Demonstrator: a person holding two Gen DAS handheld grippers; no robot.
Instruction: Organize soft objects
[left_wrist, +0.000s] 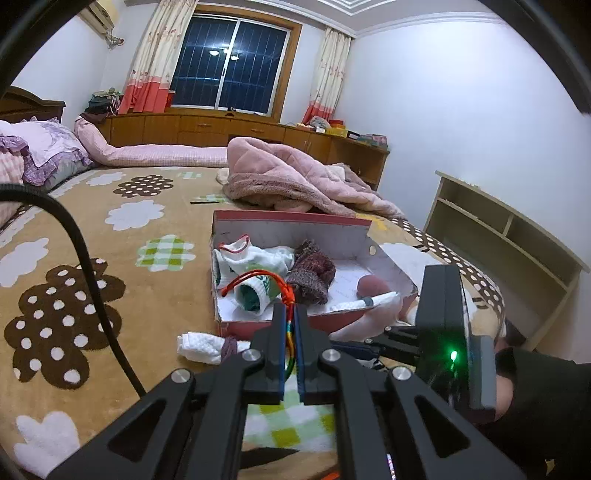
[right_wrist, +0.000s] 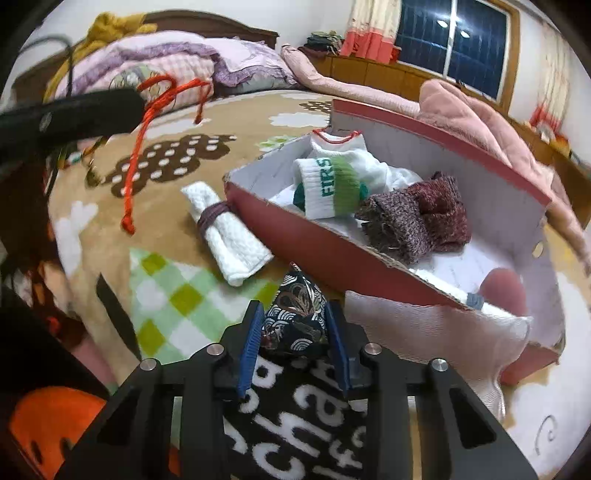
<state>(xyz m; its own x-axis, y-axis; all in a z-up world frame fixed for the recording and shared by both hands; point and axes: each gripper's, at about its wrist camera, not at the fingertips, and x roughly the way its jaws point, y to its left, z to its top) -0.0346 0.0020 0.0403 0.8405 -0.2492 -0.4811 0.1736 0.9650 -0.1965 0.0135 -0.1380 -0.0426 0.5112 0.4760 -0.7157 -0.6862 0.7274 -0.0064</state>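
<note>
Left wrist view: your left gripper (left_wrist: 290, 314) pinches a red cord (left_wrist: 258, 278), carried clear of the shoebox (left_wrist: 280, 325) just ahead. Your right gripper (right_wrist: 295, 314) clamps a patterned pouch (right_wrist: 295, 321), box directly beyond; rolled white cloth (right_wrist: 225, 236) lies ahead-left, outside.

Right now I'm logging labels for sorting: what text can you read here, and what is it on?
"FIRS": green letters on the white sock in the red box; further letters blurred.
Large white letters on the black fabric under the right gripper: partly hidden, not reliably readable.
Nothing else legible.
</note>
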